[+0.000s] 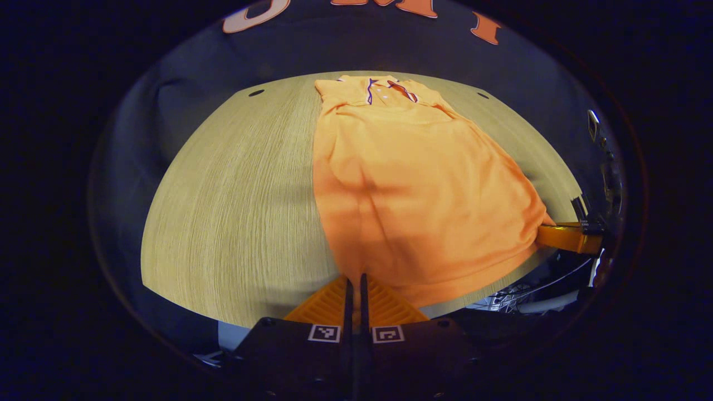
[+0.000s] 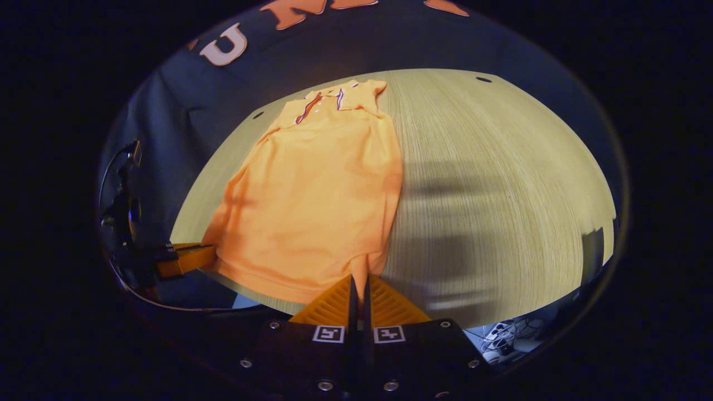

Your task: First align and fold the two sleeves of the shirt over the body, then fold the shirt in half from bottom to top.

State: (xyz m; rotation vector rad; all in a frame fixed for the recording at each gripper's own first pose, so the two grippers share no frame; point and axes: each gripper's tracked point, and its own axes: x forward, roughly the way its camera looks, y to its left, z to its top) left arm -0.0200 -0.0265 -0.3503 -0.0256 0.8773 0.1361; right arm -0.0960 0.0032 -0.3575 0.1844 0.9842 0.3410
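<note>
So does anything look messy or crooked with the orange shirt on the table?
Nothing stands out. The orange polo shirt lies flat on the pale wooden table, sleeves already folded in, collar at the far end. The left gripper and right gripper each pinch a bottom corner. Just soft wrinkles.

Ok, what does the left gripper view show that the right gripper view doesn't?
Left gripper view: the left gripper up close, shut on the hem of the orange polo shirt, the right gripper farther off at the other corner. Right gripper view: the reverse, plus dark shadows on the pale wooden table. Both: the shirt flat, collar farthest.
</note>
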